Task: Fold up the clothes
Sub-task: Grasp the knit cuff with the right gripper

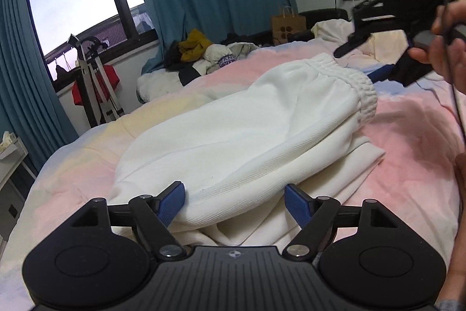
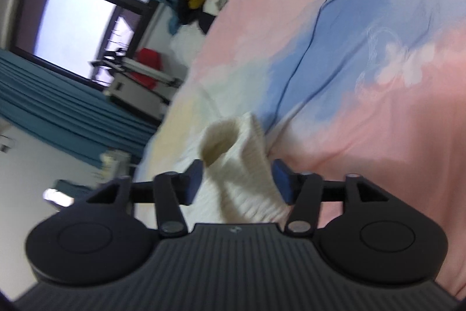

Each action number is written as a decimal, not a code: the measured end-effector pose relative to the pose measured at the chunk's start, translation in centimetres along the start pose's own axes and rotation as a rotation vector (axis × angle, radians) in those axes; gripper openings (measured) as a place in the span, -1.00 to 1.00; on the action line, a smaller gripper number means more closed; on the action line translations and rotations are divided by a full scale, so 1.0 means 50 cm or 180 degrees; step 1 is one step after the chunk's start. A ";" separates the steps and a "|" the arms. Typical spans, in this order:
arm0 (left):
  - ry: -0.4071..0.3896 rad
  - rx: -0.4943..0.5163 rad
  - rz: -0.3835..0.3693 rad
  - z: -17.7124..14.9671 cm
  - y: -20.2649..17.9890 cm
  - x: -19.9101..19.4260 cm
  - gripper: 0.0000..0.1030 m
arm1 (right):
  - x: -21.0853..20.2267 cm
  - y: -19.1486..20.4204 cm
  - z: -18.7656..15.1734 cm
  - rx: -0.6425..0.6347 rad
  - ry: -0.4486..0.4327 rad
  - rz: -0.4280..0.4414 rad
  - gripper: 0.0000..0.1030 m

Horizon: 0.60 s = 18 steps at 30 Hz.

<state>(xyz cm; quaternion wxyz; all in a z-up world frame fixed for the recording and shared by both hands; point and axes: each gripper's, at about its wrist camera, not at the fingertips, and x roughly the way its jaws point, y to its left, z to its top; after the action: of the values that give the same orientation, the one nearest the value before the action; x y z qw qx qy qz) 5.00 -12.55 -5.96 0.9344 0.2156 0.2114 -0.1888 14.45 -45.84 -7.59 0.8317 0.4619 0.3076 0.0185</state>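
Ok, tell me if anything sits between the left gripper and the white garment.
Nothing visible does. The left gripper is open with the folded edge of the white garment already lying between its blue fingers, on the pastel duvet. The right gripper is open around the ribbed waistband.

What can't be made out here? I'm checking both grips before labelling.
- Left wrist view: right gripper is motion-blurred; its jaws unreadable.
- Right wrist view: blur hides whether the blue pads pinch the ribbed cream waistband.
- Left wrist view: left gripper body covers the white knit trousers' near edge.
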 end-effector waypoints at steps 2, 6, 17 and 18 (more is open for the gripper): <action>-0.0035 0.0053 0.0050 -0.006 -0.006 0.001 0.53 | 0.014 0.015 0.009 -0.0162 0.0005 -0.0015 0.47; -0.0037 -0.0010 0.0086 -0.001 -0.006 0.011 0.57 | 0.054 0.019 0.017 -0.0195 0.0186 0.0071 0.57; 0.0028 -0.0259 0.0048 0.008 0.016 0.015 0.59 | 0.121 0.065 0.010 -0.0547 0.0441 0.0282 0.58; 0.0027 -0.0281 0.0045 0.008 0.018 0.014 0.60 | 0.120 0.076 0.005 -0.0612 0.0470 0.0374 0.59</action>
<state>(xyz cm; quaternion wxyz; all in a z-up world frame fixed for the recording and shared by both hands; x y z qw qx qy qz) 6.10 -12.19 -5.70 0.9434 0.1765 0.2220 -0.1718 20.42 -41.94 -7.50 0.8447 0.3946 0.3372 0.1306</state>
